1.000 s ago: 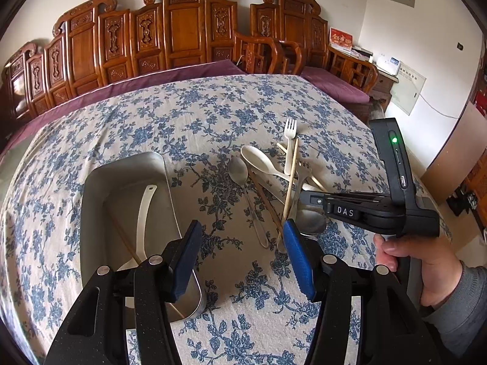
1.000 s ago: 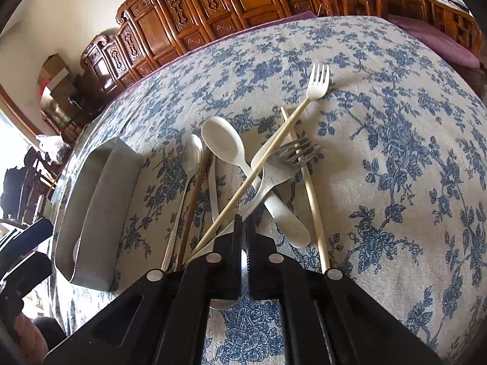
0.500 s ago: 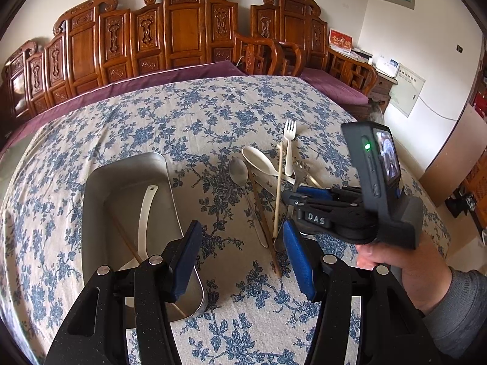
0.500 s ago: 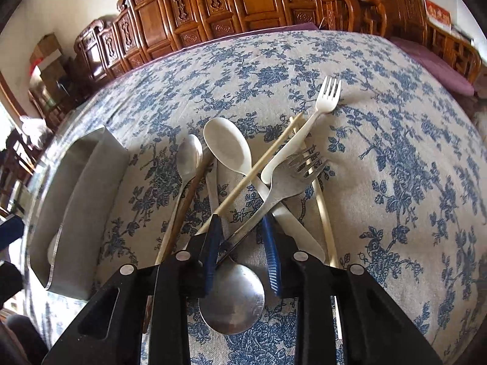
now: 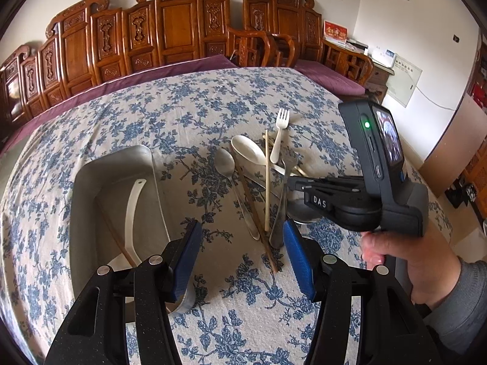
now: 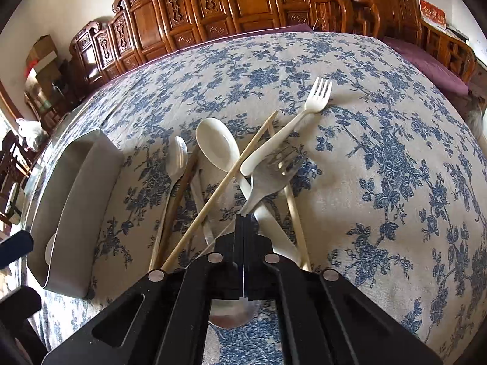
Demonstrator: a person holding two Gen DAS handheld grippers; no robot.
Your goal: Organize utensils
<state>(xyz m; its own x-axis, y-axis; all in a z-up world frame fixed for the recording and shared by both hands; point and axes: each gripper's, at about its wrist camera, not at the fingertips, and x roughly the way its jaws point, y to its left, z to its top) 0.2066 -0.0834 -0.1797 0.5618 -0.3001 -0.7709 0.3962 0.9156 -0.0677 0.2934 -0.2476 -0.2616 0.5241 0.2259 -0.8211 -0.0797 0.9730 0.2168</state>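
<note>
A pile of utensils lies on the flowered cloth: a metal fork (image 6: pixel 271 176), a white plastic fork (image 6: pixel 304 115), a white spoon (image 6: pixel 216 143), a metal spoon (image 6: pixel 178 158) and a pale chopstick (image 6: pixel 225 182). My right gripper (image 6: pixel 243 219) is shut on the metal fork's handle, which runs in between its fingertips. The same right gripper (image 5: pixel 290 182) shows from the side in the left wrist view, held by a hand. My left gripper (image 5: pixel 243 255) hangs open over bare cloth between the pile and a metal tray (image 5: pixel 91 182), with nothing between its blue pads.
Inside the tray lie a white spoon handle (image 5: pixel 134 210) and a brown chopstick (image 5: pixel 115 237). A large metal spoon bowl (image 6: pixel 228 316) sits under my right gripper. A dark chopstick (image 6: pixel 179 194) and another pale one (image 6: pixel 295 213) lie in the pile. Carved wooden chairs line the table's far side.
My right gripper's jaws opened around the metal fork's handle, then closed on it, and the gripper rolled more upright. The pale chopstick swung to lie straighter. The left gripper stayed put.
</note>
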